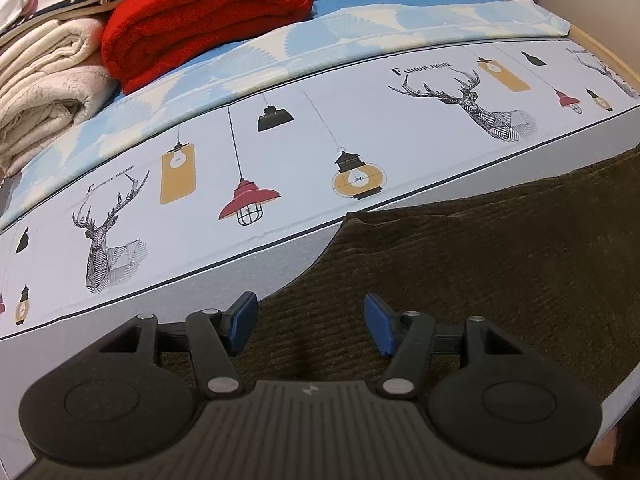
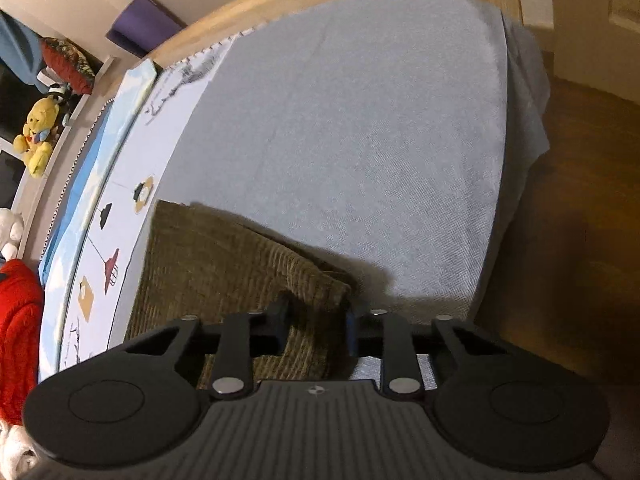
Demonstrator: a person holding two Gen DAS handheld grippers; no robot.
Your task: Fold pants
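Note:
Dark olive corduroy pants (image 1: 480,264) lie flat on the bed. My left gripper (image 1: 310,316) is open and empty, its blue-padded fingers (image 1: 244,320) hovering just over the pants' near left part. In the right wrist view the pants (image 2: 224,264) appear as a folded stack with a corner near the gripper. My right gripper (image 2: 318,320) is open, its fingers (image 2: 280,320) straddling the pants' edge at that corner without closing on it.
A printed sheet with deer and lamps (image 1: 280,140) covers the bed, with a grey towel-like cover (image 2: 360,120) beside it. Folded red (image 1: 200,20) and cream blankets (image 1: 44,92) are stacked at the far left. Wooden floor (image 2: 580,220) lies right of the bed. Plush toys (image 2: 38,136) sit on a shelf.

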